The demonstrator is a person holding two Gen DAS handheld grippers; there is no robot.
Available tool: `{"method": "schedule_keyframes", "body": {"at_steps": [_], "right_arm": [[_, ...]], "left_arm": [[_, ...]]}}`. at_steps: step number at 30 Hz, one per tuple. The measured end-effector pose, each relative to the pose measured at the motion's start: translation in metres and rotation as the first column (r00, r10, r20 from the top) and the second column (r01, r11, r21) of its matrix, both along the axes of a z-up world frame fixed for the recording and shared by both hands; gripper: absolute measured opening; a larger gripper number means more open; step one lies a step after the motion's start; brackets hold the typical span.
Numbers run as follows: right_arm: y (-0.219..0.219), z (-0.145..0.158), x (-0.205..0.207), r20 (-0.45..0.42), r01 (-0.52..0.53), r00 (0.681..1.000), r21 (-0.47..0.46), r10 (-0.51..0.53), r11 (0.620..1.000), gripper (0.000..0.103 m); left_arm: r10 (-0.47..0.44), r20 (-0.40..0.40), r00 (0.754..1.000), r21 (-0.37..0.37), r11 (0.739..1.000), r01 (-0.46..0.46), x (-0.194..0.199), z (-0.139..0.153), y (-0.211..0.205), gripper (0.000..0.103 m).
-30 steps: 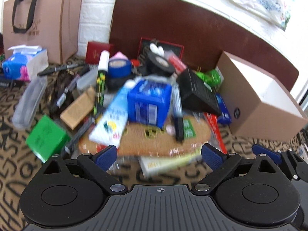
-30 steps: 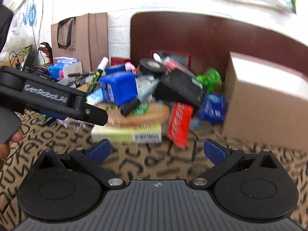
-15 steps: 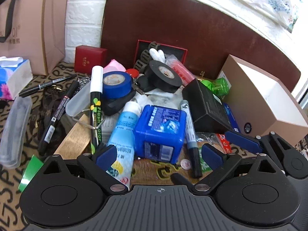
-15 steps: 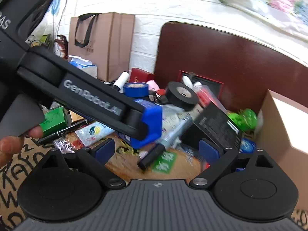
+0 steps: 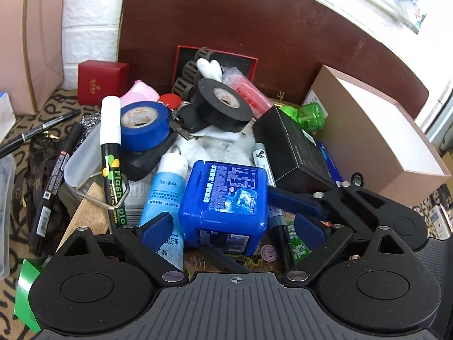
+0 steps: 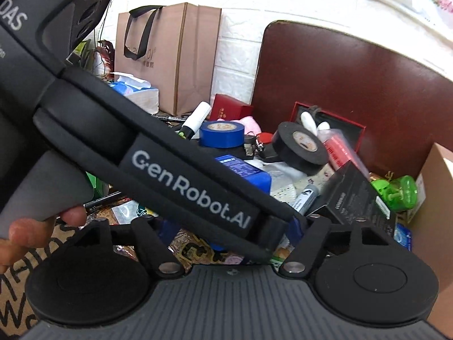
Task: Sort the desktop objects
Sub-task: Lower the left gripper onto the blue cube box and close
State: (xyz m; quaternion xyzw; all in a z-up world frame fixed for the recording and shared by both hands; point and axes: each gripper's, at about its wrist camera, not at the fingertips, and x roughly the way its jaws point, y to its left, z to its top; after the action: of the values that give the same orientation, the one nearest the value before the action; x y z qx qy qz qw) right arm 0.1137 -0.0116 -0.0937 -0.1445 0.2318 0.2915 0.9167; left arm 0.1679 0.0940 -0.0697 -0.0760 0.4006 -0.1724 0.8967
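Both grippers crowd the blue box [image 5: 226, 206]: left gripper [image 5: 232, 226] wide around it, right gripper [image 5: 286, 198] closing nearby; they could collide, toppling the pile.

Two matching black handheld grippers.
The left gripper [image 5: 233, 226] had blue pads [image 5: 157, 228], silver screws and round black hubs; white "GenRobot.AI" lettering marked its arm.
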Motion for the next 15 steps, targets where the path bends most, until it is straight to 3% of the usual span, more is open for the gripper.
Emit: {"method": "schedule_keyframes", "body": {"at_steps": [9,13,14,15], "right_arm": [[-0.001,0.000,-0.002,-0.004,0.012,1.000,0.007,-0.012,1.000,0.068],[-0.003,0.003,-0.010,0.007,0.021,1.000,0.000,-0.021,1.000,0.067],[-0.003,0.005,-0.013,0.009,0.016,1.000,-0.001,-0.016,1.000,0.063],[-0.005,0.007,-0.016,0.006,0.003,1.000,0.007,-0.003,1.000,0.051]], "left_arm": [[0.006,0.007,1.000,0.009,1.000,-0.006,-0.003,0.001,0.000,0.076],[0.015,-0.014,1.000,-0.027,1.000,-0.016,-0.007,0.003,0.005,0.065],[0.019,-0.021,1.000,-0.038,0.999,-0.020,-0.009,0.003,0.006,0.065],[0.020,-0.021,1.000,-0.054,0.998,-0.021,-0.012,0.003,0.006,0.064]]}}
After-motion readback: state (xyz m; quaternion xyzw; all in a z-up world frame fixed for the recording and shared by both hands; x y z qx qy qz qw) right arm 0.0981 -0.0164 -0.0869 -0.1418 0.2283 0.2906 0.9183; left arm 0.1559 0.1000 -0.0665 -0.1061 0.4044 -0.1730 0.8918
